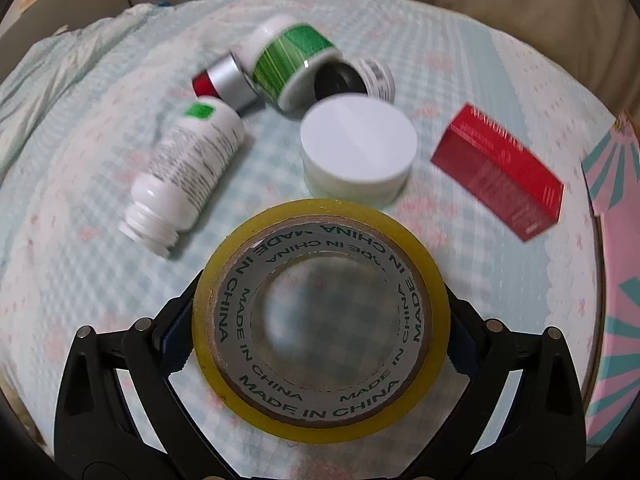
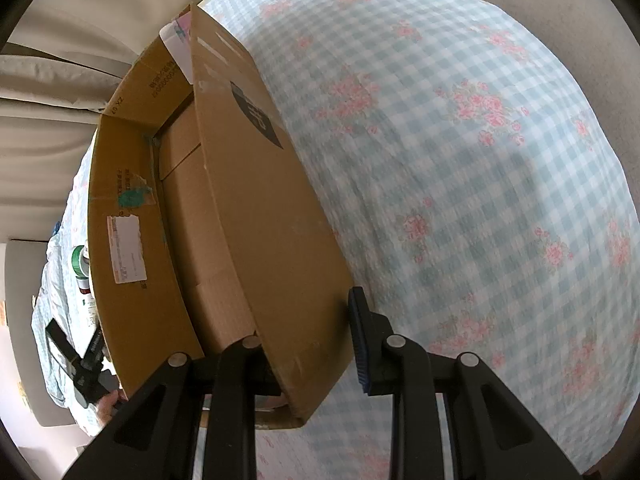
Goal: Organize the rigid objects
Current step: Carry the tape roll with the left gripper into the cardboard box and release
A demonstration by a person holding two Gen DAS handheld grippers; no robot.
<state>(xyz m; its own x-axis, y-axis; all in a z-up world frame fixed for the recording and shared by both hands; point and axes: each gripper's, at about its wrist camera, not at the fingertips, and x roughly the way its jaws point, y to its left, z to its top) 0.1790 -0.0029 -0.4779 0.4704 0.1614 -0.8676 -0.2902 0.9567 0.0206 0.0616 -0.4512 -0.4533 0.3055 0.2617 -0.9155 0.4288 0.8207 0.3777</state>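
Observation:
My left gripper (image 1: 320, 320) is shut on a yellow tape roll (image 1: 320, 320) printed MADE IN CHINA and holds it above the checked cloth. Beyond it lie a white pill bottle (image 1: 188, 172), a white round jar (image 1: 358, 148), a green-striped jar (image 1: 292, 60), a silver and red cap (image 1: 228, 80) and a red box (image 1: 500, 172). My right gripper (image 2: 308, 344) straddles the wall of an open cardboard box (image 2: 248, 208); its blue pad (image 2: 358, 344) stands apart from the outer face, so it looks open.
A pink and teal box (image 1: 616, 264) stands at the right edge of the left wrist view. The checked floral cloth (image 2: 480, 160) covers the surface. Beige curtains hang behind. The left gripper's body (image 2: 80, 364) shows small at the right wrist view's left edge.

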